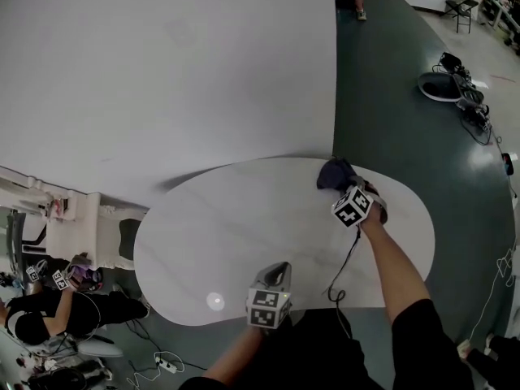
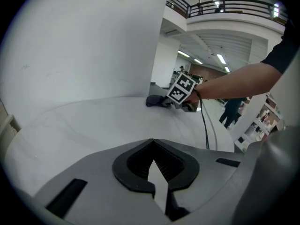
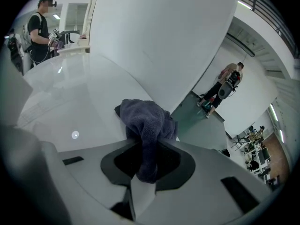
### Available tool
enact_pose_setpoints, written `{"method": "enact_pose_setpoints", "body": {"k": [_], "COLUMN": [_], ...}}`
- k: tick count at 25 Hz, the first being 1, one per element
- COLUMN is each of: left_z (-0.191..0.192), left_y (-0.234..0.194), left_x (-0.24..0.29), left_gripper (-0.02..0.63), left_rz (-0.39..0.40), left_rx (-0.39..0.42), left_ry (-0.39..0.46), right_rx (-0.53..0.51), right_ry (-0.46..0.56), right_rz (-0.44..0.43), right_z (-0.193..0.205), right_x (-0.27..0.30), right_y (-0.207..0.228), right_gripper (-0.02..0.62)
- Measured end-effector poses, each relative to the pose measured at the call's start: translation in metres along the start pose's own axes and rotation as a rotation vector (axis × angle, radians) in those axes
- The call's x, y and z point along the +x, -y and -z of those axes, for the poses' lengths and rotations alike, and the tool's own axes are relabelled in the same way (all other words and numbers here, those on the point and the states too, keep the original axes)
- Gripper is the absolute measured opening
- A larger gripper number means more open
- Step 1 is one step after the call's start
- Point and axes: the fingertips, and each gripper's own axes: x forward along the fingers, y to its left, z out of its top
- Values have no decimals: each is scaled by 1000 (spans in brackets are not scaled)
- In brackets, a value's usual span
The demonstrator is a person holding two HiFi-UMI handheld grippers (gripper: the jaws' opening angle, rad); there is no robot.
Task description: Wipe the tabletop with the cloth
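Observation:
A dark blue cloth (image 1: 333, 172) lies bunched at the far right edge of the white oval table (image 1: 211, 226). My right gripper (image 1: 344, 188) is shut on the cloth (image 3: 145, 121), a fold of which hangs down between its jaws, and it rests the cloth on the tabletop (image 3: 70, 102). My left gripper (image 1: 279, 268) hovers over the near edge of the table, shut with nothing in it. From the left gripper view, the cloth (image 2: 154, 100) and the right gripper's marker cube (image 2: 182, 89) show across the table (image 2: 84, 125).
A tall white partition (image 1: 162, 63) curves close behind the table. Green floor (image 1: 390, 96) lies to the right. A black cable (image 1: 346, 268) trails from the right gripper over the table's front. A person (image 1: 41, 311) with other grippers sits at lower left.

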Motion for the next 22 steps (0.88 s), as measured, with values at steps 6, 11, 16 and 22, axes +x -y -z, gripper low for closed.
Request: {"method": "enact_pose_setpoints", "body": {"k": [6, 11, 16, 22], "left_z": [-2, 4, 6, 26], "left_y": [38, 57, 56, 41], "left_x": [9, 9, -4, -27], "left_gripper": [6, 6, 6, 6], "left_rz": [30, 55, 58, 50], "left_rx": [26, 50, 45, 6], "left_ry": [1, -13, 2, 28], "right_rx": [39, 89, 140, 225], "right_ry": [-19, -47, -113, -136], "right_rz": [39, 84, 138, 173], "right_z": [51, 93, 135, 149], "right_x": [-21, -38, -61, -90], "right_y": [25, 39, 48, 7], "right_gripper": [46, 46, 46, 46]}}
